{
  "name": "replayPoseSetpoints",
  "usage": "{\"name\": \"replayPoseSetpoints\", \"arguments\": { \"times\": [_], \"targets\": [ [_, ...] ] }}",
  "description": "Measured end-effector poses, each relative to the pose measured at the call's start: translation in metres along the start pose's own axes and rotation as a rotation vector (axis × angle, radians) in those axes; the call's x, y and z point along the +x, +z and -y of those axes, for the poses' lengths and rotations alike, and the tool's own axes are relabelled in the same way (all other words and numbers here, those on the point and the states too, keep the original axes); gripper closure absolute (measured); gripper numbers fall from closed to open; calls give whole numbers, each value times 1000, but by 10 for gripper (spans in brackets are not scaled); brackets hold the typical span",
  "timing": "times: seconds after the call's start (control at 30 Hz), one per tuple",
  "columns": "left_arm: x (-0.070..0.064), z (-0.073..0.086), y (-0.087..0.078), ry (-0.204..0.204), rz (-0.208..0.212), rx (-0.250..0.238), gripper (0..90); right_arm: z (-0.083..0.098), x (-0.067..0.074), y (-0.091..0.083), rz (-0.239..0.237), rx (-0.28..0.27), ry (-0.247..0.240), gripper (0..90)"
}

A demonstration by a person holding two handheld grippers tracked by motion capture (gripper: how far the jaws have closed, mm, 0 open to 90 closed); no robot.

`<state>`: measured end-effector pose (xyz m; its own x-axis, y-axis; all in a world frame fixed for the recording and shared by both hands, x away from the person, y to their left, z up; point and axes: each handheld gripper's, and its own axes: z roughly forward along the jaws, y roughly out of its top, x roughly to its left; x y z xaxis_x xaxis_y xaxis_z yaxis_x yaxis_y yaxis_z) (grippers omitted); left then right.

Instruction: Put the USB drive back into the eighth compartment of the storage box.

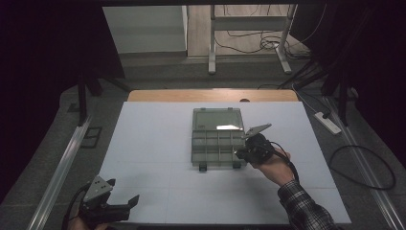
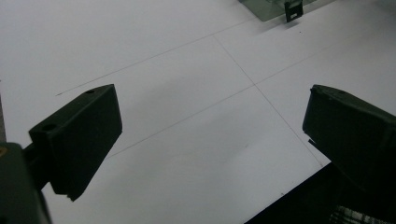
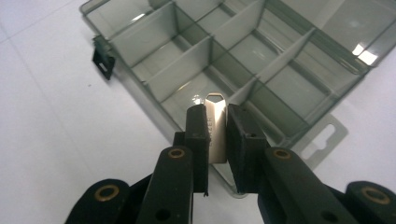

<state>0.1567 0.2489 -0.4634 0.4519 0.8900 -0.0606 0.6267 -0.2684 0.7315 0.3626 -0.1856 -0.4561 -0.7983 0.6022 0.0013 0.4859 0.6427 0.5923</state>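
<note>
The right gripper [image 3: 216,140] has its jaws clamped on a small silver metal tag [image 3: 215,126], which stands upright between the pads with its holed end pointing away. It hangs over the near right corner of the box [image 1: 218,143], a clear grey compartment organiser lying open near the middle of the worktop [image 1: 143,143], its lid [image 1: 218,119] folded back toward the far edge. In the right gripper view the tag sits above the box's near rim, with the dividers [image 3: 243,51] and a black latch [image 3: 102,56] beyond it. The left gripper [image 1: 125,203] rests at the near left corner of the worktop, well apart from the box, its jaws spread wide over bare white surface with nothing between them.
</note>
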Motion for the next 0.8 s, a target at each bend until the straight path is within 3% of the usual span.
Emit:
{"name": "replayPoseSetpoints", "arguments": {
  "times": [0.4,0.8],
  "targets": [
    [0,0,0,-2,-4,2,50,1,-13,9,54,18,15,789],
    [0,0,0,1,-5,2,49,3,-11,19,69,51,-4,782]
  ]
}}
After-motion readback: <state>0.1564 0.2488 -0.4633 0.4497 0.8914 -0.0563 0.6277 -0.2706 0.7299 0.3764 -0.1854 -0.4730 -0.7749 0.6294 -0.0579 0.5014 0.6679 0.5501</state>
